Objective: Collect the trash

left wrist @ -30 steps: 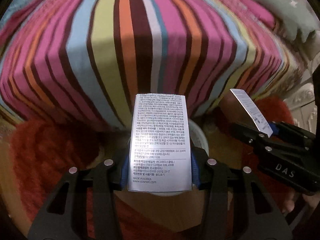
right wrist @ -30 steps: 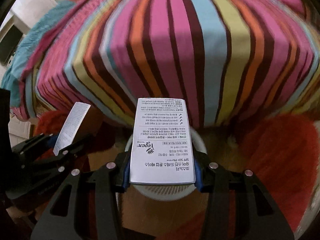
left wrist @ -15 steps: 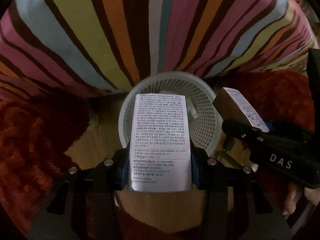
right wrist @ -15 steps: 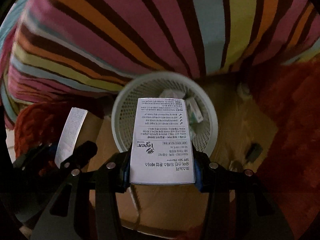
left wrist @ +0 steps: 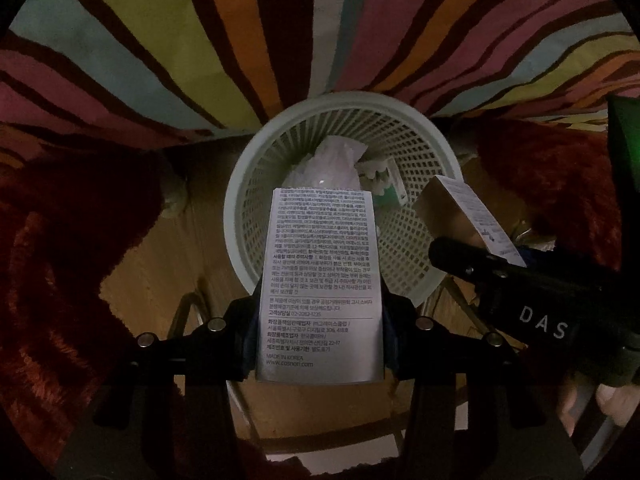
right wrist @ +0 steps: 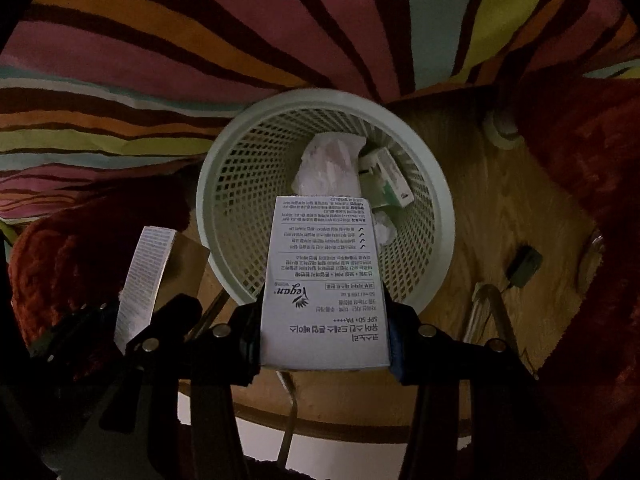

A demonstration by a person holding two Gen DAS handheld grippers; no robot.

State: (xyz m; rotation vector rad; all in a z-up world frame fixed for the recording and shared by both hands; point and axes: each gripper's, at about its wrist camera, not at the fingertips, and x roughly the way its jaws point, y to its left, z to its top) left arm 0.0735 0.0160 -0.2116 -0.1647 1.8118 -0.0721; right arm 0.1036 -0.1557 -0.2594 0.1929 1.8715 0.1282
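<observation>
I had my left claw [left wrist: 320, 332] clenched on one carton [left wrist: 320, 280], my right claw [right wrist: 324, 332] clenched on another carton [right wrist: 326, 280]; both cartons stuck out forward between the fingers, hanging over the bin [right wrist: 440, 216].

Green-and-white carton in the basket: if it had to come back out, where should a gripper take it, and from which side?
Probably the upper end of the green-and-white carton, pinched across its narrow width, coming straight down through the open mouth of the basket. The carton leans against the mesh wall with the crumpled pale bag right beside it, so no sideways approach looks free.
</observation>
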